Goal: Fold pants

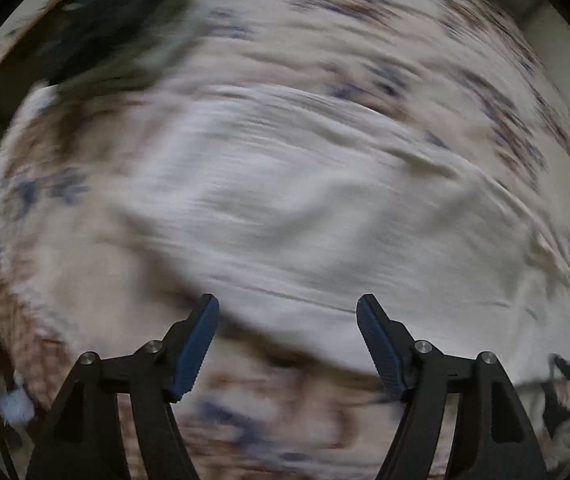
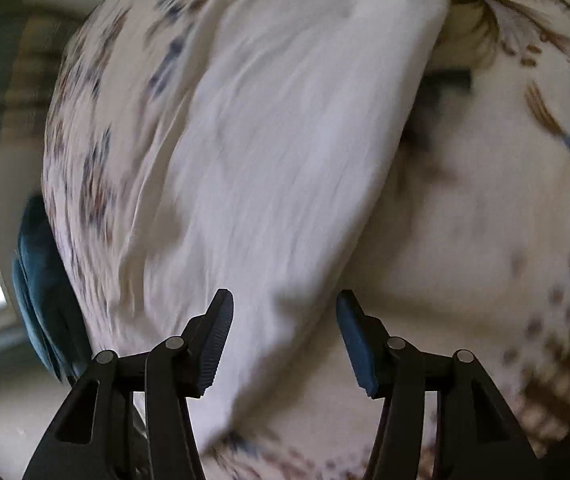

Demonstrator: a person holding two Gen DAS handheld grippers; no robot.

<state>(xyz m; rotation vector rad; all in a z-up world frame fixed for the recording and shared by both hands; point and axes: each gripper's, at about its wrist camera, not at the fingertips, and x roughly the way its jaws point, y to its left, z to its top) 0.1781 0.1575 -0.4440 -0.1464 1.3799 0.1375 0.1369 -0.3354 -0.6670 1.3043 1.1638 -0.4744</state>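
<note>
Pants: white, folded into a long band, lying flat on the patterned cover; in my left wrist view they run across the middle of the frame, blurred by motion.
Pants, right wrist view: same white band runs from the top of the frame down to a point between my tool's fingers, its right edge casting a shadow on the cover.
Surface: cream cover with brown and blue floral print; I cannot tell whether a bed or a tabletop lies under it.
Left tool: I see the jaws standing wide apart over the near edge of the pants, nothing gripped, blue pads clear of the cloth.
Right tool: jaws parted, narrower than the left, with the pants' lower end beneath the gap; I see no pad pressing on cloth.
Dark teal cloth: bunched at the upper left of the left view, past the cover.
Teal object: at the left edge of the right view, beside the cover; too blurred to name.
</note>
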